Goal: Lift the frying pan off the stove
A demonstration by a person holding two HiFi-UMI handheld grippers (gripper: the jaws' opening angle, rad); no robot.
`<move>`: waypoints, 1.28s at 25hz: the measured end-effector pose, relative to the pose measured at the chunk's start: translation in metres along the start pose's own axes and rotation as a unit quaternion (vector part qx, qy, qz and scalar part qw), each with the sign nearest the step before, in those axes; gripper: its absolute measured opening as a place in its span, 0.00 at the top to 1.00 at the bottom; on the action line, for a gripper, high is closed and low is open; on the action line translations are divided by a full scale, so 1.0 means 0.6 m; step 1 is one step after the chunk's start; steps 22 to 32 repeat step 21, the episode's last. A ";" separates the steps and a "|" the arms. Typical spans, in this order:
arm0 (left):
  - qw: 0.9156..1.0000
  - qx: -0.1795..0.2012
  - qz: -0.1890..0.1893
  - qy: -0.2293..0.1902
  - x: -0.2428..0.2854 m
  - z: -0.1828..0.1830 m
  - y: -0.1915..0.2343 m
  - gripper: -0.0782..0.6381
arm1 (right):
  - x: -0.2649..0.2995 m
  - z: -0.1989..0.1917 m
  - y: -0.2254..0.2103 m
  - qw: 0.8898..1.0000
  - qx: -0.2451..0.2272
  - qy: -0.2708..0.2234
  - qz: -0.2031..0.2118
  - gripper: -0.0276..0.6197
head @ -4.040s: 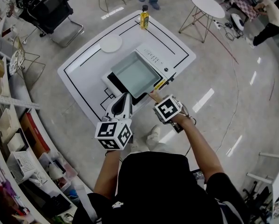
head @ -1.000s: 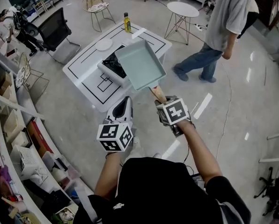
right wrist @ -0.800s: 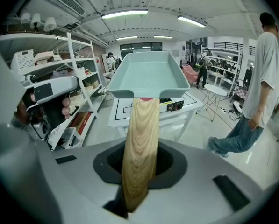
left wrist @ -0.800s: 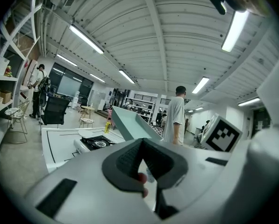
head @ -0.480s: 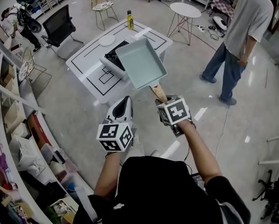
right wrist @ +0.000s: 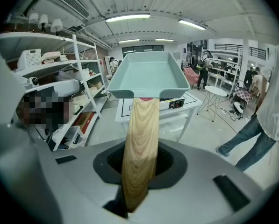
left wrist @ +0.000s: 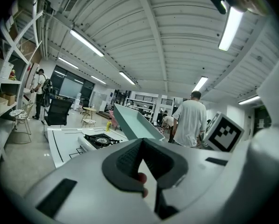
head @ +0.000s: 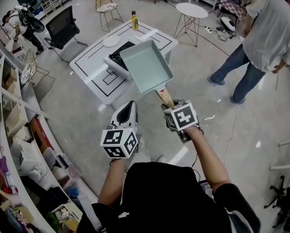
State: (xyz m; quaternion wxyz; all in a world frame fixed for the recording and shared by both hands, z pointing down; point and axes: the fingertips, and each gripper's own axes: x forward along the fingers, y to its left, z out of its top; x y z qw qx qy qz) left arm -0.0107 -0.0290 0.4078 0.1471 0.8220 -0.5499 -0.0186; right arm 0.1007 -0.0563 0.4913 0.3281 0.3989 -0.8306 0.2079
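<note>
A pale teal rectangular frying pan (head: 146, 66) hangs in the air above the near corner of the white table (head: 93, 74). My right gripper (head: 168, 104) is shut on its wooden handle (head: 164, 97). In the right gripper view the handle (right wrist: 140, 139) runs out between the jaws of the right gripper (right wrist: 139, 164) to the pan (right wrist: 148, 76). The black gas stove (head: 116, 59) sits on the table, partly hidden under the pan. My left gripper (head: 128, 110) is shut and empty, to the left of the handle and apart from it. The left gripper view shows my left gripper (left wrist: 141, 143), the stove (left wrist: 98, 140) and the raised pan (left wrist: 134, 122).
A yellow bottle (head: 134, 20) and a white plate (head: 110, 41) stand on the table's far side. A person in a grey shirt (head: 268, 38) walks at the right. A black chair (head: 62, 30), a round side table (head: 195, 9) and shelves (head: 8, 125) surround the table.
Four seconds ago the pan lay on the stove; now it is held well above it. Over the last second the pan has barely moved, while the person in grey walked to the right.
</note>
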 end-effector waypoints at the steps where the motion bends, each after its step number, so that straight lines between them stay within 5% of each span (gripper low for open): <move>1: 1.000 0.001 -0.001 -0.001 -0.002 0.001 -0.004 0.88 | -0.003 -0.001 0.001 1.000 -0.001 -0.002 0.001 0.87; 32: 1.000 0.011 0.006 -0.001 0.005 -0.001 -0.015 0.88 | 0.001 -0.008 -0.017 1.000 -0.014 0.002 0.004 0.87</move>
